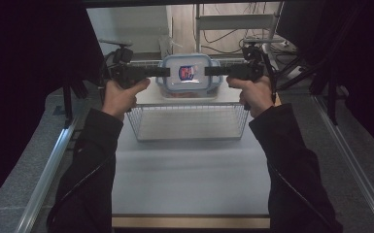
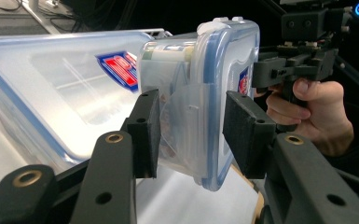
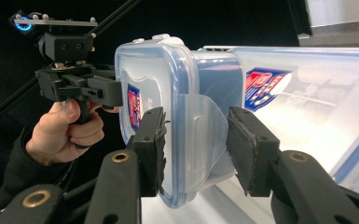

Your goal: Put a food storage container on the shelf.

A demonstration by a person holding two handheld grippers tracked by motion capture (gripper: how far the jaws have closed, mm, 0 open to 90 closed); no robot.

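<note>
Above wire basket (image 1: 189, 124), both grippers (jaws clamped) hold lidded container (image 1: 188, 75).

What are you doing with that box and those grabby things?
A person is holding a clear plastic food container with a blue-rimmed lid between two grippers, one in each hand. The left gripper clamps one end of it and the right gripper clamps the other, each around a lid clip. The container is up in the air, tipped on its side so the lid faces the person, above a wire basket that sits on the table.
</note>
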